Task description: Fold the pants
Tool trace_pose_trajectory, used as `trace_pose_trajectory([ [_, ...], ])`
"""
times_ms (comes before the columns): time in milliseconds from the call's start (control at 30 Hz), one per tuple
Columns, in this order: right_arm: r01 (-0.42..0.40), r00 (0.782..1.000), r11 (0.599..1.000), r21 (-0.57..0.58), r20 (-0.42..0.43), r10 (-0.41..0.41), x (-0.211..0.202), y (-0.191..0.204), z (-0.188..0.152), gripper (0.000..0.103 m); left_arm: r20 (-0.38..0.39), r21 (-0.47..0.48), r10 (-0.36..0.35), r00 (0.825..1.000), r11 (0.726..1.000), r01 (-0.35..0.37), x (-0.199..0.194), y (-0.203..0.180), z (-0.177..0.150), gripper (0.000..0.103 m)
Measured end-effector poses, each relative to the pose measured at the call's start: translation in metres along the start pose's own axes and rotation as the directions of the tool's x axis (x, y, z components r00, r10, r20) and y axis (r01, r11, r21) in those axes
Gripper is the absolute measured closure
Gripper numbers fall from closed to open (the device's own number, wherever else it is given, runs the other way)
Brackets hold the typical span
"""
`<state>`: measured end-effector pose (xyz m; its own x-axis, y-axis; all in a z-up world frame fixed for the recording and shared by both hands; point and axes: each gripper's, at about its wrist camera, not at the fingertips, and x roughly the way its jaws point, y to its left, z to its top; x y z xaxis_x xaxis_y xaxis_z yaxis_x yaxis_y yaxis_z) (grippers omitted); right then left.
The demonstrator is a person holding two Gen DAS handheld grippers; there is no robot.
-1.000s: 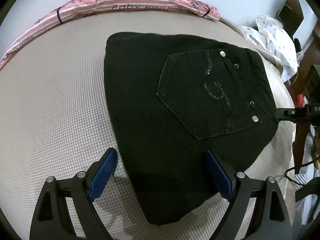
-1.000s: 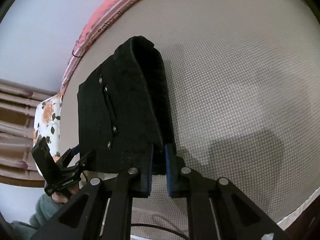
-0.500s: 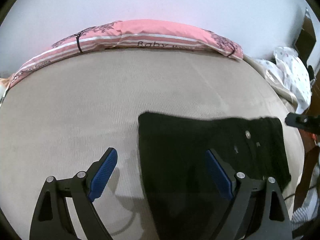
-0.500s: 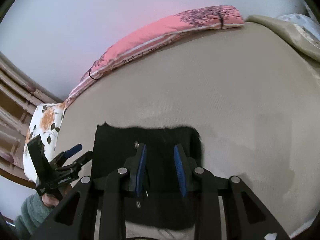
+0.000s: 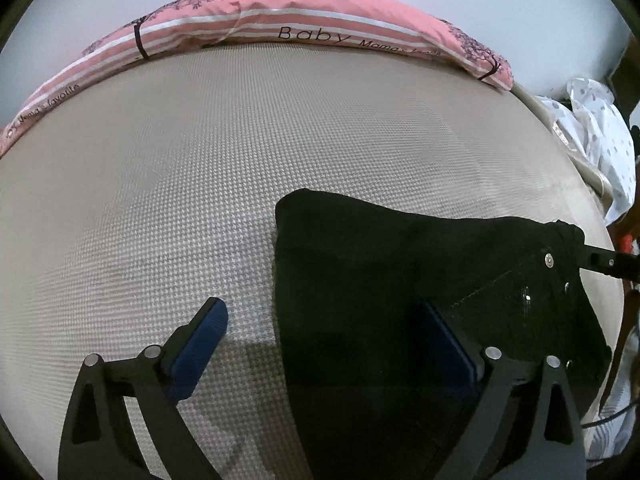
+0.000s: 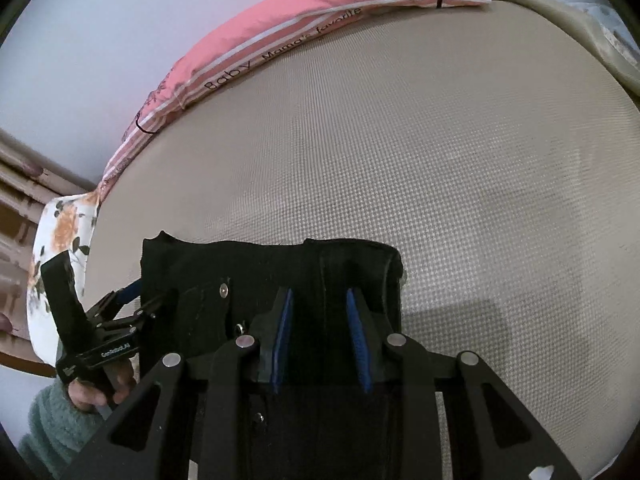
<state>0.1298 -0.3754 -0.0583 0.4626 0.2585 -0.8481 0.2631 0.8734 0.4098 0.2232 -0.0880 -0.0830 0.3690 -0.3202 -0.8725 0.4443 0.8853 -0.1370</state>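
The black pants [image 5: 400, 280] lie folded into a compact block on the beige mattress [image 5: 200, 160], back pocket and rivets facing up. My left gripper [image 5: 322, 308] is wide and still opening. It straddles the block's left edge, one pad over the mattress and the other over the cloth, neither pressing. In the right wrist view my right gripper [image 6: 318, 296] hovers over the pants [image 6: 248, 272] at the waistband end. Its pads stand a little apart with cloth showing between them. The left gripper [image 6: 136, 300], held by a hand in a teal sleeve, sits at the far edge.
A pink striped pillow [image 5: 320, 28] runs along the mattress's far edge by the wall. A white dotted cloth [image 5: 600, 132] is heaped at the right. A floral cloth [image 6: 60, 240] and wooden slats lie beyond the left end. Bare mattress stretches beyond the pants.
Both grippers have drawn back from the pants, which now sit lower and smaller in both views. The right jaws, earlier pinched on the folded edge, have widened.
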Motion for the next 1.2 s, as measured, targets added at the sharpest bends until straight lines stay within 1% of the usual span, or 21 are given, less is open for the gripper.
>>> trace_pose_trajectory([
  [233,0.020,1.000,1.000,0.003,0.001,-0.020,0.000,0.005,-0.004,0.076,0.016,0.014,0.072,0.997,0.997,-0.073,-0.018,-0.011,-0.004,0.007],
  [400,0.031,1.000,1.000,0.000,-0.001,-0.031,0.000,0.008,-0.013,0.075,0.022,0.018,0.079,0.997,0.997,-0.079,-0.031,-0.016,-0.013,0.007],
  [567,0.053,0.999,0.998,-0.018,0.006,-0.052,-0.002,0.012,-0.031,0.075,0.021,0.022,0.082,0.996,0.996,-0.083,-0.039,-0.022,-0.029,0.007],
  [667,0.049,0.999,0.999,-0.009,0.000,-0.049,-0.005,0.010,-0.041,0.075,0.017,0.027,0.087,0.996,0.996,-0.087,-0.042,-0.025,-0.040,0.007],
  [733,0.050,0.999,0.999,-0.006,-0.002,-0.050,-0.007,0.009,-0.047,0.075,0.012,0.023,0.077,0.997,0.997,-0.077,-0.045,-0.025,-0.051,0.007],
  [833,0.054,0.998,0.998,-0.015,-0.012,-0.054,-0.011,0.009,-0.059,0.075,-0.005,0.010,0.035,0.999,0.999,-0.035,-0.048,-0.022,-0.068,0.007],
  [900,0.053,0.998,0.998,-0.019,-0.017,-0.054,-0.013,0.008,-0.066,0.075,-0.019,0.022,0.027,0.999,0.999,-0.027,-0.048,-0.021,-0.079,0.007],
  [967,0.046,0.999,0.999,-0.020,-0.019,-0.047,-0.016,0.006,-0.072,0.075,-0.014,0.027,0.020,1.000,0.999,-0.020,-0.050,-0.021,-0.088,0.007],
  [1100,0.038,0.999,0.999,-0.028,-0.023,-0.038,-0.023,0.004,-0.081,0.075,-0.009,0.017,0.014,1.000,1.000,-0.014,-0.055,-0.023,-0.096,0.007],
  [1200,0.031,0.999,0.998,-0.047,-0.028,-0.032,-0.028,0.003,-0.082,0.075,-0.008,0.024,-0.008,1.000,1.000,0.008,-0.061,-0.023,-0.093,0.007],
])
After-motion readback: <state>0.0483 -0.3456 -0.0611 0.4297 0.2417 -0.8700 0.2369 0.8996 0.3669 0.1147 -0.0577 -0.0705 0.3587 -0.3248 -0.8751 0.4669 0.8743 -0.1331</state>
